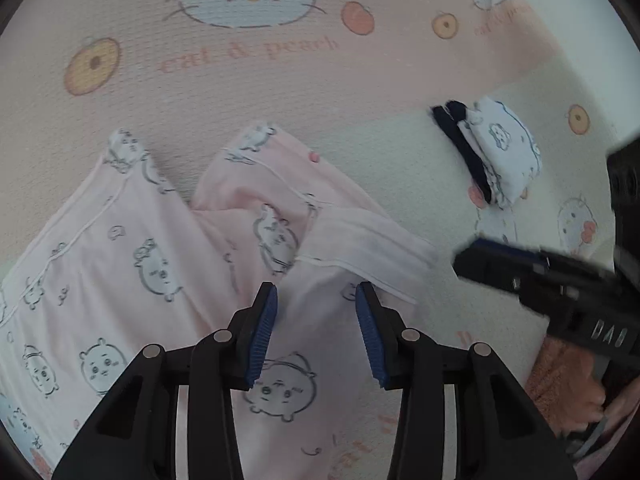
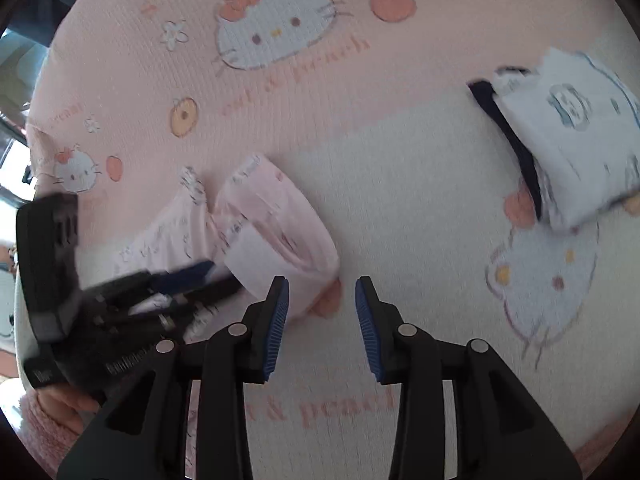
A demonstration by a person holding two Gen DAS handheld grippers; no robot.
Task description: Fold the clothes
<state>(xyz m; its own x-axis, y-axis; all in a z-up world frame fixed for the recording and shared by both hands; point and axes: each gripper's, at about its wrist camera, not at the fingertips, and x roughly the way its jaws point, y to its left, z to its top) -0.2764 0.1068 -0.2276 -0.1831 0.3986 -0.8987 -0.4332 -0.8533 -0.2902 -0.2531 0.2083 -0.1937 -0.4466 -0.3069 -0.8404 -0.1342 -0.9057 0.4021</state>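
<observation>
The pale pink cartoon-printed garment [image 1: 160, 248] lies rumpled on the pink-and-cream cat-and-peach printed bed cover [image 1: 248, 80]. The left wrist view shows its print up close beneath the left tongs [image 1: 316, 330], which stand apart over the cloth, gripping nothing. The right wrist view shows the right tongs [image 2: 322, 326] apart above bare cover, and more plainly the folded white and navy bundle [image 2: 572, 140] well to the side.

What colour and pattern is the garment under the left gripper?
Pale pink garment printed with outlined cartoon animal faces, clearest in the left wrist view.
</observation>
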